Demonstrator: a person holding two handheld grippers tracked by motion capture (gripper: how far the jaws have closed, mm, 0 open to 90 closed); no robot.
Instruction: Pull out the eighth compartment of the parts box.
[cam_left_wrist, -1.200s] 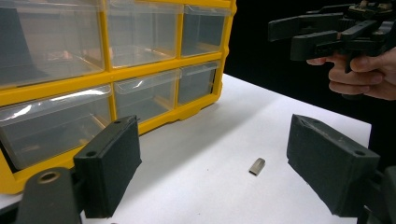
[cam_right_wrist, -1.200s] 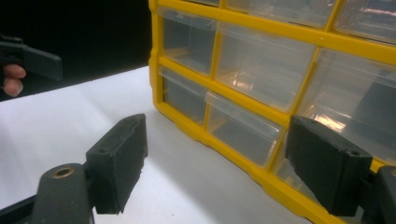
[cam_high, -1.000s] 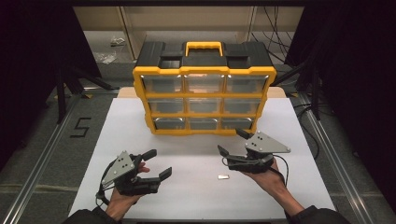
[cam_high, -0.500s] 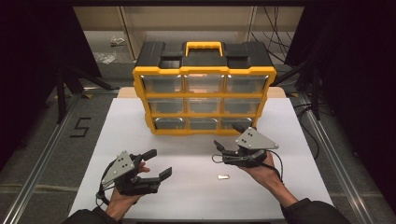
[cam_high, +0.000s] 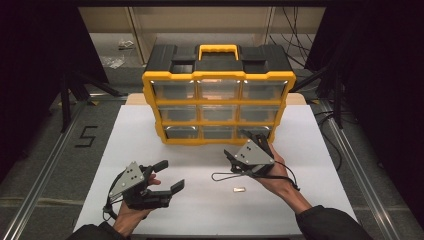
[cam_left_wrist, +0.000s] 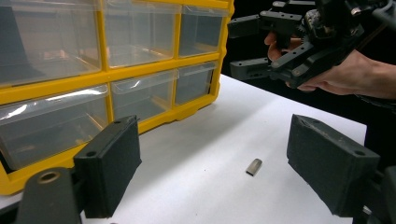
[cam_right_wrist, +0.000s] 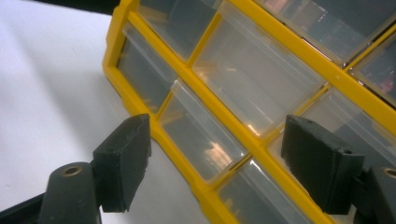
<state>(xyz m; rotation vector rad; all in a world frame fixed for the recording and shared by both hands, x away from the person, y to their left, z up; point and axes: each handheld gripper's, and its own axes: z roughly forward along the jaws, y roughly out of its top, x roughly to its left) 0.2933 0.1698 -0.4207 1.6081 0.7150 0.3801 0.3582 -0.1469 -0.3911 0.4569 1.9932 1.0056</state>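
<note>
Right tool (cam_high: 239, 145) has lifted toward the drawer cabinet (cam_high: 217, 102), jaws released, empty. Left tool (cam_high: 165, 175) unchanged, released. Likely a drawer pull next.

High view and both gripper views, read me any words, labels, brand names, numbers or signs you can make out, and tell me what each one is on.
"5": a dark mark on the grey floor left of the white table; it reads as the digit 5.
Yellow and black drawer organiser with clear plastic drawers: no readable label or brand in any view.
Small silvery metal piece on the table: too small to show any marking.
Left gripper and right gripper: no text visible.
</note>
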